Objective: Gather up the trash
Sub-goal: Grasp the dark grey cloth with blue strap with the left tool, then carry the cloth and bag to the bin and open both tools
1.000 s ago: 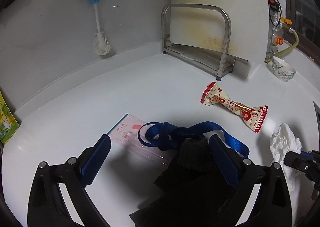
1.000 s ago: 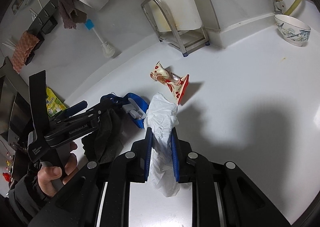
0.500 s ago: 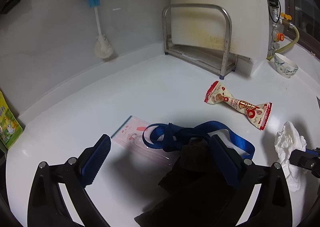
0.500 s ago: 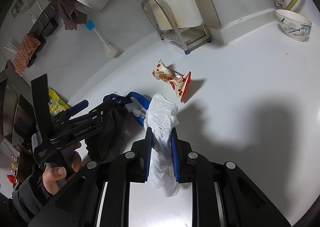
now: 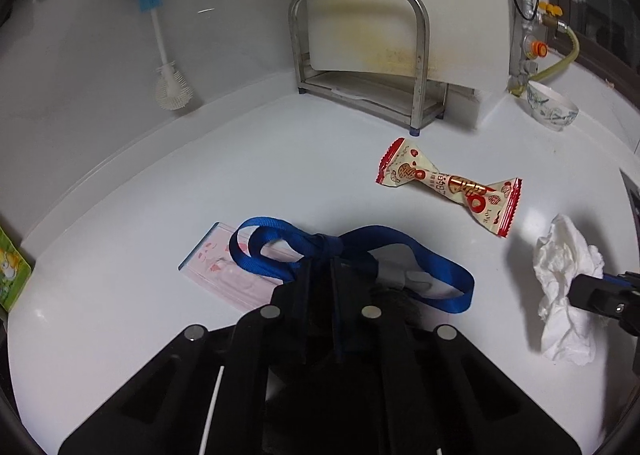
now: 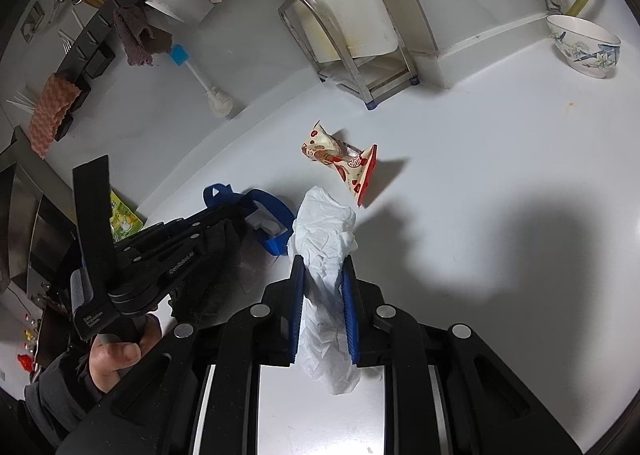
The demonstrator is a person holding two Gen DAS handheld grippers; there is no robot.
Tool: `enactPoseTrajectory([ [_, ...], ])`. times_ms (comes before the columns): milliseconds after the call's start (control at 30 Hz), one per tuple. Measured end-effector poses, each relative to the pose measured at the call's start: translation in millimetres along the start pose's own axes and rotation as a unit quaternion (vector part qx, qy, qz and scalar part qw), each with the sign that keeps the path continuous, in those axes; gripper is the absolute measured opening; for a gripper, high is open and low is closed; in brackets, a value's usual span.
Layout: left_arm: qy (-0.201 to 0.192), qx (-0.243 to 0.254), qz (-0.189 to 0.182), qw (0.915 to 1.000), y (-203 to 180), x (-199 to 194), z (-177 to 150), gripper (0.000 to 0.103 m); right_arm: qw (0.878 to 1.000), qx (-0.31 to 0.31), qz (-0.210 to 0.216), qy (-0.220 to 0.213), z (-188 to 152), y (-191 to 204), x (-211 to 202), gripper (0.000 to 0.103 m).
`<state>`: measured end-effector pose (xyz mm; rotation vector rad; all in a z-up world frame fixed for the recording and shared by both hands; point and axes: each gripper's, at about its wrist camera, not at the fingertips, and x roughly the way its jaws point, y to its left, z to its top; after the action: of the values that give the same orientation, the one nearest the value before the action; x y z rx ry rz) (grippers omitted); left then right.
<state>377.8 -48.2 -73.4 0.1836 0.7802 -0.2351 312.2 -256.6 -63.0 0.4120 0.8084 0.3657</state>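
The right gripper (image 6: 322, 275) is clamped on a crumpled white tissue (image 6: 326, 233), which sticks out ahead of its blue pads, above the white counter (image 6: 500, 143). The left gripper (image 5: 320, 267) has just closed its jaws; they are together on the blue strap (image 5: 404, 241) and dark cloth (image 6: 216, 267). A red and cream snack wrapper (image 5: 448, 185), twisted in the middle, lies apart, beyond both

Wrapper (image 5: 448, 185) on counter (image 5: 240, 159), before rack (image 5: 360, 55)
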Motion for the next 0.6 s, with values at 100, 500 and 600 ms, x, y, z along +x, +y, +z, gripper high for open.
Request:
enactPoseTrajectory([
  [100,-0.014,-0.009,-0.002,0.9999,4.0,-15.4,-1.7,0.008,1.0,0.0,0.001,-0.002,0.1,0.3,-1.3,0.018],
  [500,-0.039,-0.038,-0.015,0.9984,11.5,-83.4,-23.3,0.008,1.0,-0.008,0.015,-0.024,-9.6,8.4,-17.4,0.018],
  [600,-0.043,-0.039,-0.016,0.9981,10.8,-101.3,-31.3,0.008,0.999,-0.006,0.019,-0.032,-15.7,11.5,-27.7,0.018],
])
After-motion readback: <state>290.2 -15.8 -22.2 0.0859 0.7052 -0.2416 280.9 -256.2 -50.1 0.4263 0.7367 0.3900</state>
